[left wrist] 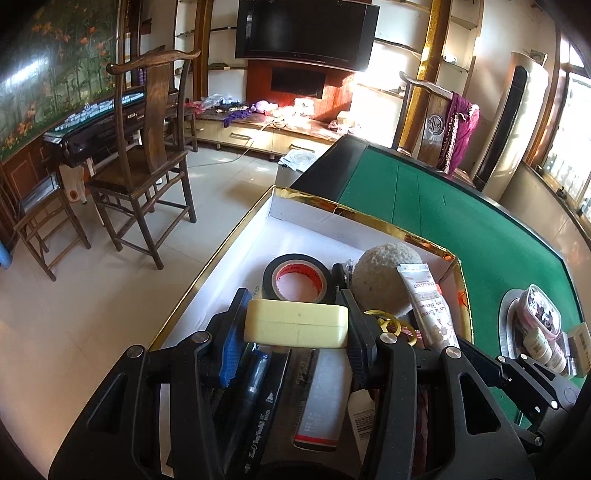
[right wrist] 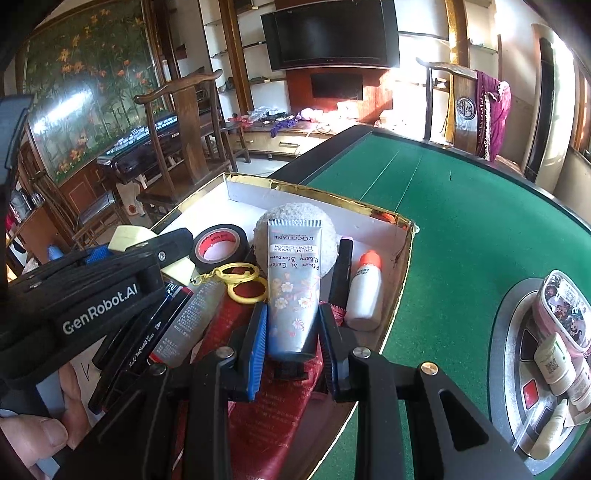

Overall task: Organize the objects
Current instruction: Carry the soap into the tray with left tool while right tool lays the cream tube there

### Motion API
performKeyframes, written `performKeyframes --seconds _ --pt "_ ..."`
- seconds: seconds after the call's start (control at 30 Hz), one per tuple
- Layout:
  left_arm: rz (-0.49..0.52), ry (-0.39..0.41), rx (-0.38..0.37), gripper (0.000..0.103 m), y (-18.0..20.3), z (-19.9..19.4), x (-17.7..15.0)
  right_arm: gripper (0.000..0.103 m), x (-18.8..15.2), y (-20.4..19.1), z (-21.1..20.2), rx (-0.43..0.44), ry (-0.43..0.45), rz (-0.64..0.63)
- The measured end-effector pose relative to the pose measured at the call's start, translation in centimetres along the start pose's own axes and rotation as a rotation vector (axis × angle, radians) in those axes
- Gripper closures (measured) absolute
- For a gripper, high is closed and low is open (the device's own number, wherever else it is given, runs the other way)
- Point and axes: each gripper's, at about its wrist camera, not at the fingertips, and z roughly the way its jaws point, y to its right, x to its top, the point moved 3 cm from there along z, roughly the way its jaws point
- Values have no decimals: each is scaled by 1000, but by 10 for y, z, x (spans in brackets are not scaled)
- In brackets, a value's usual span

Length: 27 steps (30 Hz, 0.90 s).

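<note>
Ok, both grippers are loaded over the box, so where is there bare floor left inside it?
Bare white floor lies in the box's far-left part, between its far wall and the tape roll. The near-right side is crowded: ball, key rings, white bottle, pens. The green felt beyond is also bare.

Wooden chair (left wrist: 147, 147), wall television (left wrist: 306, 31), perhaps a keyboard (left wrist: 99, 110) beyond.
</note>
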Motion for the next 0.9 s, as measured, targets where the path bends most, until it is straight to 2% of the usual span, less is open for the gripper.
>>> performKeyframes --seconds 0.23,0.77,0.8,0.87,0.9 --pt "-23 -33 -9 55 -3 6 -2 76 8 -10 6 0 -8 -30" --pt "-68 -25 59 55 -16 3 0 74 11 -47 13 72 -47 -112" --pt "-70 -23 58 54 -17 3 0 67 11 -49 12 91 -55 -118" --pt "-78 -14 51 51 -19 0 1 59 9 -52 6 126 -58 -127" --pt "-86 -5 46 49 -19 -2 2 58 7 -52 2 139 -56 -126"
